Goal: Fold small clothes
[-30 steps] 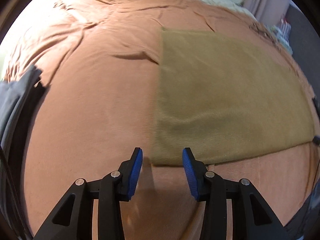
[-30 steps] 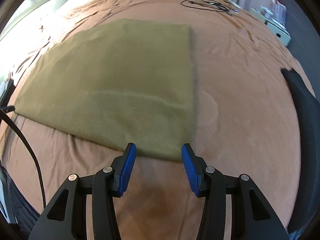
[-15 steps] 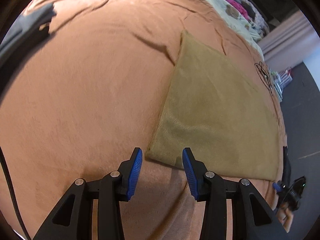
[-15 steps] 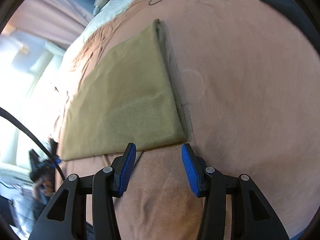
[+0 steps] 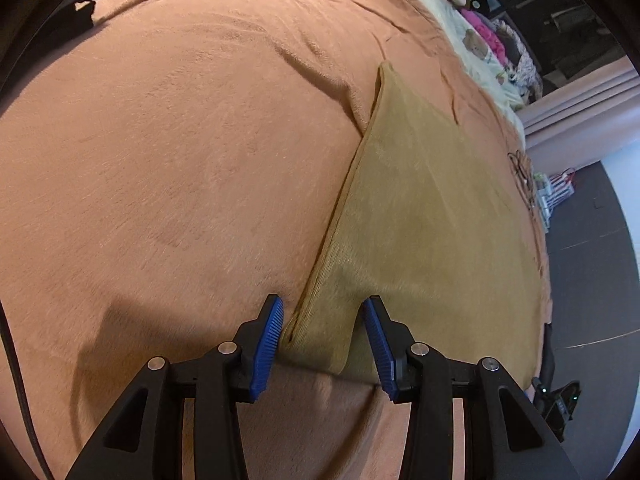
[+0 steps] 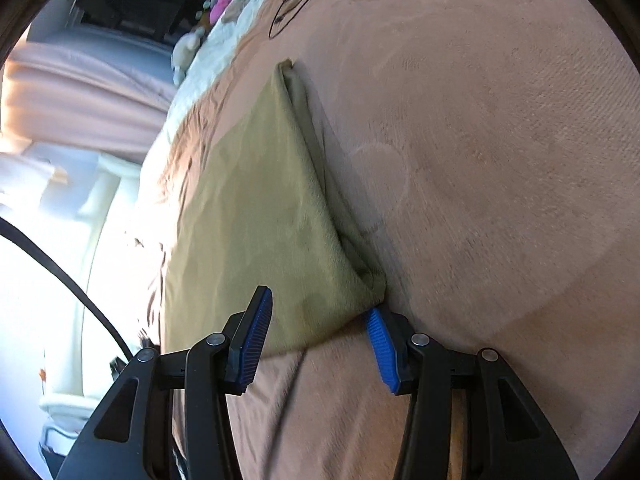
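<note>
A plush orange-brown bed blanket (image 5: 180, 152) fills most of both views. Pink curtains (image 5: 576, 112) hang at upper right above dark grey floor (image 5: 592, 240); bright daylight washes the right-wrist view's left edge.

Left wrist cam: mounted behind left gripper (image 5: 322, 342), looks fwd along its fingers, low over orange blanket (image 5: 168, 152), tilted; very near the olive cloth (image 5: 420, 240), at its near-left corner.
Left cam far field: bed end w/ cream bedding (image 5: 452, 20), curtain (image 5: 576, 120), dark floor at right.
Right wrist cam: behind right gripper (image 6: 318, 338), fwd along fingers, low and rolled hard; close on cloth (image 6: 256, 208) near-right corner.
Right cam far field: curtain (image 6: 80, 100), bright white area at left, blanket (image 6: 500, 140) fills right.
Shared: same cloth seen from opposite near corners, same blanket, same far bedding.
</note>
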Available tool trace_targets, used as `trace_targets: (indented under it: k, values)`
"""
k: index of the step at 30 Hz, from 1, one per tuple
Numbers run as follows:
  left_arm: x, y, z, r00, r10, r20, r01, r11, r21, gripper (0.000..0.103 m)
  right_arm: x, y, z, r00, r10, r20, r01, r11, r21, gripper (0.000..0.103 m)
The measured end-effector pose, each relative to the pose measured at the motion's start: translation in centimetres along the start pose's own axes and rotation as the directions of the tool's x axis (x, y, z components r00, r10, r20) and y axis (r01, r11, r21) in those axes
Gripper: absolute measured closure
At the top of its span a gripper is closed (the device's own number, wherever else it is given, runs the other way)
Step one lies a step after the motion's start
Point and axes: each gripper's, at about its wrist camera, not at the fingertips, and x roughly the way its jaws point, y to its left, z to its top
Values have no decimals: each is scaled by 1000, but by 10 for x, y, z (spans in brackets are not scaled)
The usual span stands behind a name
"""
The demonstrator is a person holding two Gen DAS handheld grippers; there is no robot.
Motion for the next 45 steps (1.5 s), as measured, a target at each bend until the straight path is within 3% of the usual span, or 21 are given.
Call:
trace_targets:
  k: [5, 8, 12, 15, 18, 26, 31, 34, 37, 39, 41, 45]
  values:
    - [-1, 2, 0, 999, -42, -3, 42, 999, -8, 59, 5, -3, -9, 999, 4, 45, -5, 1000, 28, 70]
    - [-3, 6, -2, 999, -51, 7, 51, 999, -17, 70, 0, -4, -20, 997, -15, 82, 9, 998, 68, 79]
    - [-4, 14, -2, 996, -90, 13, 90, 995, -53, 73, -10, 1, -42, 995, -22, 92, 11, 992, 124, 79]
    - [-4, 11, -2, 997, -82, 11, 82, 996, -43, 73, -7, -4, -56, 997, 66, 38, -72, 981, 178, 78]
    - [-3, 9, -1, 997, -77, 8, 77, 996, -42, 73, -6, -5, -61, 996, 92, 19, -94, 978, 188, 72]
    - [2, 6, 1, 997, -75, 21, 75, 996, -43, 73, 8, 3, -68, 991, 101, 89, -117, 972, 205, 67]
    - [0, 10, -2, 994, -96, 48, 99, 993, -70, 73, -3, -2, -88, 966, 112, 233, -167, 958, 232, 67]
    - [-3, 11, -6, 992, -115, 42, 118, 991, -67, 73, -18, 8, -103, 942, 150, 300, -205, 965, 161, 67]
    - [-5, 11, -7, 990, -132, 39, 135, 989, -65, 73, -21, 15, -111, 933, 216, 290, -254, 962, 103, 67]
    - [-5, 11, -6, 988, -148, 44, 151, 986, -69, 73, -20, 15, -112, 941, 206, 267, -236, 968, 85, 67]
    - [-4, 8, -6, 986, -163, 47, 166, 984, -66, 73, -17, 11, -114, 964, 137, 230, -161, 983, 87, 67]
    - [-1, -1, -8, 992, -117, 48, 119, 992, -47, 72, -6, 0, -110, 985, 19, 169, -40, 992, 120, 68]
